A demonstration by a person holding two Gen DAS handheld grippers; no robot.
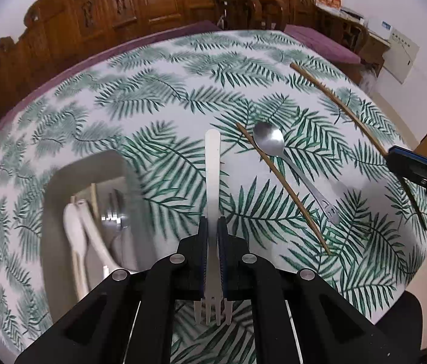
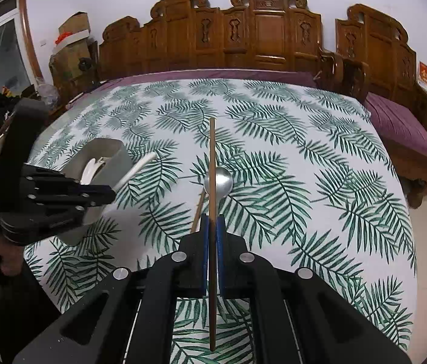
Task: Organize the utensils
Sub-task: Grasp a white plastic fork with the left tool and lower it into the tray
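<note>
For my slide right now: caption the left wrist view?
Left gripper clamps a fork beside the utensil holder.

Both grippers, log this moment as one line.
left gripper: shut on fork | right gripper: shut on chopstick | on table: spoon

The left wrist view looks forward along its own fingers point(image 1: 204, 242), tilted down from close above the leaf-print tabletop point(image 1: 158, 91). It faces the far carved wooden bench point(image 1: 140, 3), with the grey utensil holder point(image 1: 61, 200) near on its left.

The right wrist view looks the same way from farther right and a little higher, facing the bench point(image 2: 261, 30) squarely, with the holder point(image 2: 116, 157) well off to the left.

Both views share the tabletop's middle: the metal spoon point(image 1: 269, 141) point(image 2: 222, 182), the loose chopstick point(image 1: 283, 188) point(image 2: 198, 212) beside it and the holder. Each also catches the other gripper at its edge: the right gripper point(image 1: 425, 176) at far right, the left gripper point(image 2: 61, 197) at left.
</note>
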